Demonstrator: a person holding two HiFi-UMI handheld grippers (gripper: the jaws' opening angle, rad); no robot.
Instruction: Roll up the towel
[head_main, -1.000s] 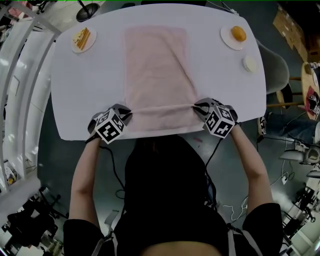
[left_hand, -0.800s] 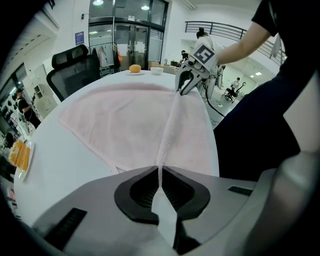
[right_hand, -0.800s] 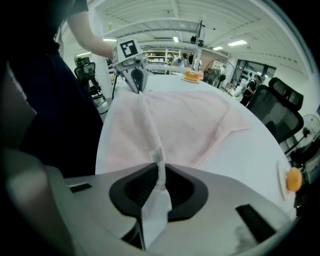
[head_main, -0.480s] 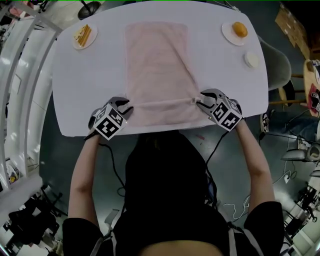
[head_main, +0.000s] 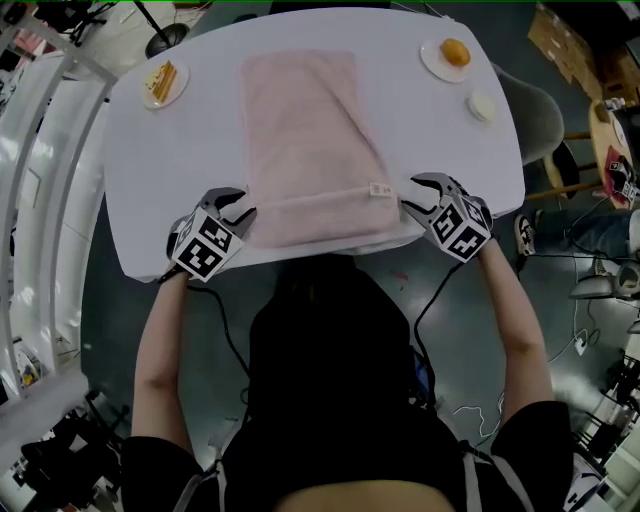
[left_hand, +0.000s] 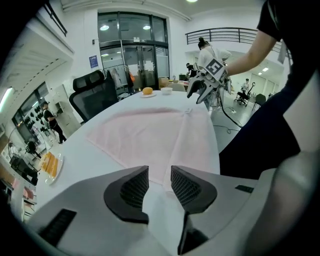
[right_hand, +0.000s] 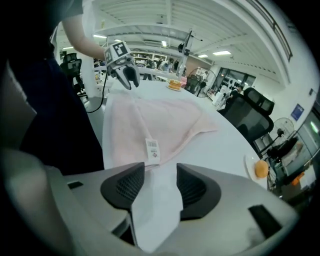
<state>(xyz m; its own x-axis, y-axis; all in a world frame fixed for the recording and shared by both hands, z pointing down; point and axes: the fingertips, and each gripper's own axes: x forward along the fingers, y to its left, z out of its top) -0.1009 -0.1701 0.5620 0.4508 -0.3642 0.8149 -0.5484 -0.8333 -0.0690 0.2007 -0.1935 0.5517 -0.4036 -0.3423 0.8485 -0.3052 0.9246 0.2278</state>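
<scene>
Jaws of our left gripper (left_hand: 159, 181) and right gripper (right_hand: 160, 186) have just been opening and stand part-open, nothing between them, each beside a near corner of the towel (head_main: 305, 140). It lies on the desk (head_main: 440, 130), near edge folded once (loosely). Left unpinned, that fold may unroll or skew.

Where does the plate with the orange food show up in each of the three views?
Head view: plate with orange food at the top right corner of the table.
Left gripper view: the plate at the table's far end, upper centre.
Right gripper view: the plate at lower right.
Shared landmark: the pink towel.
</scene>
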